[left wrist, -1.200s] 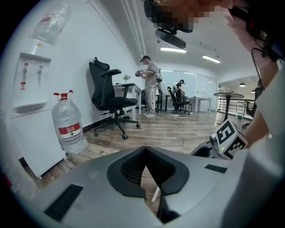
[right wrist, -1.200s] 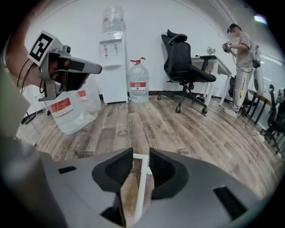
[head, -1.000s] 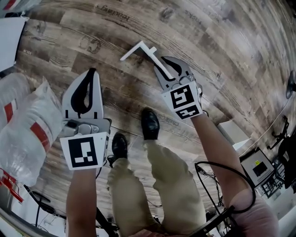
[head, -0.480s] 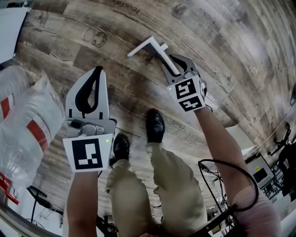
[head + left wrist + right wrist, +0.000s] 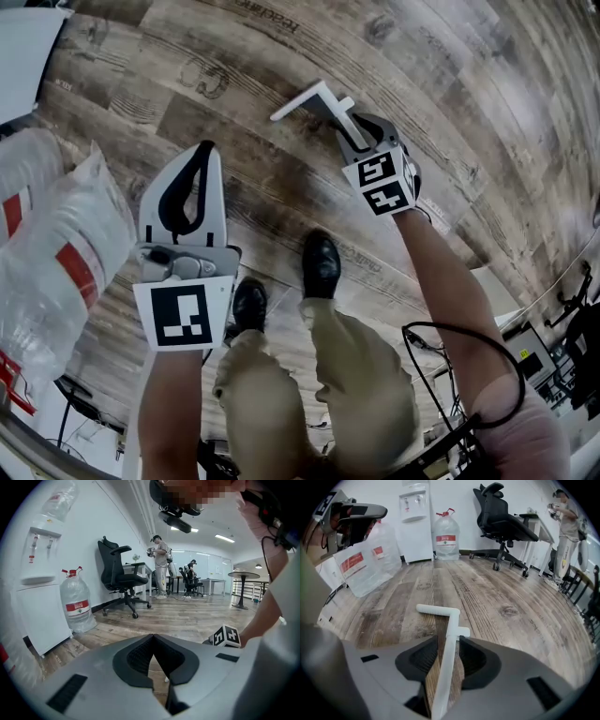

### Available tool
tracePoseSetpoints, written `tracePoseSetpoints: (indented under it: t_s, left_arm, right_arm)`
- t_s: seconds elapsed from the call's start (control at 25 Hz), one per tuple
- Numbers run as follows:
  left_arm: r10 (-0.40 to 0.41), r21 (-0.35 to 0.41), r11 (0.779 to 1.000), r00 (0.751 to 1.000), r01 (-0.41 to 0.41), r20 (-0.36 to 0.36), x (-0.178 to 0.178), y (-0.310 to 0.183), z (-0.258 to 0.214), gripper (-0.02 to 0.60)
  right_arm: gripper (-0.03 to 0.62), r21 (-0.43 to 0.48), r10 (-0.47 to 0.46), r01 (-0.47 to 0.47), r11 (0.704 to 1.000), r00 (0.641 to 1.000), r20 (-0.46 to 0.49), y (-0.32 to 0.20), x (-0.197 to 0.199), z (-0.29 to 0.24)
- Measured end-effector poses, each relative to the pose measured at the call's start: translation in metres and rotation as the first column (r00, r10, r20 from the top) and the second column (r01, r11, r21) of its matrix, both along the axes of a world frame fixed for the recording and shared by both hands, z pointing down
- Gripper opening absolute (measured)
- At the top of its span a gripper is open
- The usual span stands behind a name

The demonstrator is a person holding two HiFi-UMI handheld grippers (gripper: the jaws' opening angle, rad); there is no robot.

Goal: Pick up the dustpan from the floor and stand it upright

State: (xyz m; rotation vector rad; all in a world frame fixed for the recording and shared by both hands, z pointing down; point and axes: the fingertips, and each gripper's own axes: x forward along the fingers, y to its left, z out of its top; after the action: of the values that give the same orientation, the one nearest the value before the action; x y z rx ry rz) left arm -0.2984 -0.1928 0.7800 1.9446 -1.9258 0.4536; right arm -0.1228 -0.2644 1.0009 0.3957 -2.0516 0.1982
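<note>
Head view, items left to right.

1. Clear water jugs point(image 5: 52, 248) with red labels, at 9 o'clock, lying on the wood floor point(image 5: 469, 112).
2. Left claw point(image 5: 206, 148), at 8 o'clock from centre. Its jaws are closed tip to tip with nothing between them, and it points toward 12 o'clock.
3. Two black shoes point(image 5: 321, 265), at 6 o'clock, between the two arms.
4. Dustpan point(image 5: 300, 101), at 12 o'clock. Only its white handle shows: a straight rod with a crossbar at the far end.
5. Right claw point(image 5: 361, 131), at 1 o'clock. Its jaws are clamped on the handle rod just below the crossbar.

Left gripper view: white water dispenser point(image 5: 37, 597) at 9 o'clock, jug point(image 5: 75, 604) beside it, black office chair point(image 5: 119, 576) at 11 o'clock, a standing person point(image 5: 161, 566) at 12 o'clock. The left claw point(image 5: 153, 637) has its tips meeting and holds nothing.

Right gripper view: right claw point(image 5: 449, 641) with the dustpan point(image 5: 436, 610) rod running up between its jaws, crossbar above the floor toward 12 o'clock.
</note>
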Motion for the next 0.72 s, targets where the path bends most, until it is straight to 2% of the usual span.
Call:
tracePoseSetpoints:
  t_s: [0.24, 0.72]
  left_arm:
    - [-0.007, 0.003, 1.000, 1.000, 0.007, 0.003, 0.002, 0.001, 0.003, 0.009]
    - [0.007, 0.015, 1.000, 1.000, -0.008, 0.021, 0.005, 0.002, -0.001, 0.009]
  right_arm:
    - [0.141, 0.002, -0.003, 0.003, 1.000, 1.000, 0.001, -0.007, -0.001, 0.005]
    - [0.125, -0.059, 0.009, -0.012, 0.998, 0.999, -0.044, 0.002, 0.005, 0.032]
